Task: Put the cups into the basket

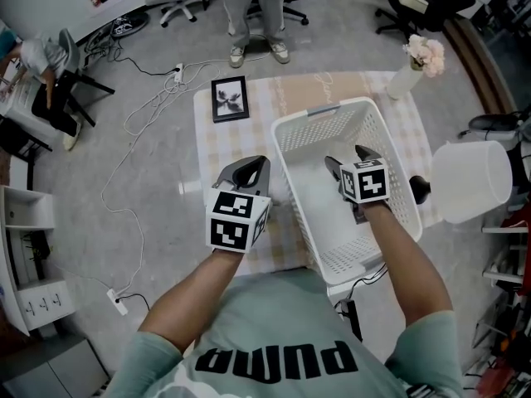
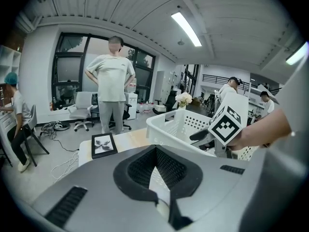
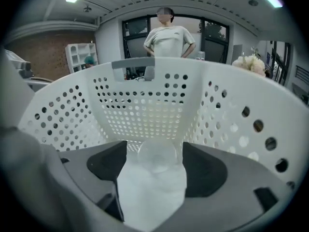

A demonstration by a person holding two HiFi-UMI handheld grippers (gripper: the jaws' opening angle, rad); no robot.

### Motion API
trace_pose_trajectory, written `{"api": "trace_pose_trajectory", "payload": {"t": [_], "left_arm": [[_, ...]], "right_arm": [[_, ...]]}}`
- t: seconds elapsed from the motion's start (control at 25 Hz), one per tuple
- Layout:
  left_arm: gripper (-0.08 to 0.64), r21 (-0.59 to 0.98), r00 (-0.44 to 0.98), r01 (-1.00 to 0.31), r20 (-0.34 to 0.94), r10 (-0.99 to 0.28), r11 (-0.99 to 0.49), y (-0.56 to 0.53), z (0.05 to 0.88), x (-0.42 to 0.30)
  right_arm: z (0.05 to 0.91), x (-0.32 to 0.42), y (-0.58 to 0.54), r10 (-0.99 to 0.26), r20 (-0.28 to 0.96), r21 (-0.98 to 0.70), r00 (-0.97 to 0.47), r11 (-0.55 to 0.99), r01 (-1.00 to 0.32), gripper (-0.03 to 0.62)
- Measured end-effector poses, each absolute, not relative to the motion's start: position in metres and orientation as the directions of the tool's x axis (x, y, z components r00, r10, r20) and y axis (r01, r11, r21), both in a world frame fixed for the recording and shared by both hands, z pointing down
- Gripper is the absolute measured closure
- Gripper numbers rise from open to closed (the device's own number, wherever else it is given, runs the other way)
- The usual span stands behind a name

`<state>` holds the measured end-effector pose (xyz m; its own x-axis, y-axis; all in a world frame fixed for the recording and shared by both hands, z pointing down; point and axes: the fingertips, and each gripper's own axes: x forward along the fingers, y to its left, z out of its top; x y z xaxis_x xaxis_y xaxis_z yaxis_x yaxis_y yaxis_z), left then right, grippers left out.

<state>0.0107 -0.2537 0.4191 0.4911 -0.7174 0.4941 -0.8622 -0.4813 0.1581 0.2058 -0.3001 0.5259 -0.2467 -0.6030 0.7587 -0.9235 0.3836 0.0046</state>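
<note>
**Hovering over a cup in the basket**

Reaching into the white perforated basket point(image 1: 330, 110) at centre right of the head view, the right gripper point(image 1: 348, 157) points steeply down toward the basket floor. Its jaws stand spread wide. In the right gripper view a clear cup point(image 3: 157, 156) sits between them on the basket floor, low in the middle of the frame. A gap shows on its left side, and the right pad is just beside it, so neither pad is seen pressing on the cup.

The left gripper point(image 1: 249, 166) hangs left of the basket, near its outer wall, above the table point(image 1: 249, 135) with its checked cloth. In the left gripper view its jaws are drawn together at the tips, with only a thin wedge of cloth showing behind them.

A black picture frame point(image 1: 230, 99) lies flat on the cloth at the table's upper left corner. A vase of pale flowers point(image 1: 419, 60) stands at the upper right corner. A person point(image 1: 257, 15) stands beyond the table at the top of the frame.
</note>
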Motion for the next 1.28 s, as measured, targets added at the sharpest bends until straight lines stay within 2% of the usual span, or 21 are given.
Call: {"api": "trace_pose_trajectory", "payload": {"t": [0.36,0.48,0.76,1.12,1.28], "left_arm": [[0.558,0.152,0.509,-0.852,0.465,-0.724,-0.501,-0.240,0.408,0.005],[0.558,0.155,0.516,-0.849,0.456,-0.725,-0.506,-0.234,0.405,0.001],[0.557,0.162,0.545,-0.831,0.425,-0.723,-0.531,-0.219,0.394,-0.005],[0.558,0.141,0.565,-0.818,0.378,-0.733,-0.557,-0.191,0.378,-0.024],[0.558,0.136,0.548,-0.830,0.378,-0.746,-0.540,-0.178,0.385,-0.047]], "right_arm": [[0.441,0.181,-0.269,-0.726,0.619,-0.005,-0.298,0.377,-0.926,0.255],[0.422,0.177,-0.253,-0.763,0.577,-0.003,-0.291,0.355,-0.935,0.361],[0.386,0.155,-0.217,-0.815,0.506,0.025,-0.281,0.340,-0.940,0.530],[0.331,0.076,-0.169,-0.836,0.376,0.001,-0.399,0.432,-0.902,0.561],[0.337,0.037,-0.144,-0.821,0.368,0.014,-0.436,0.474,-0.880,0.560]]}}
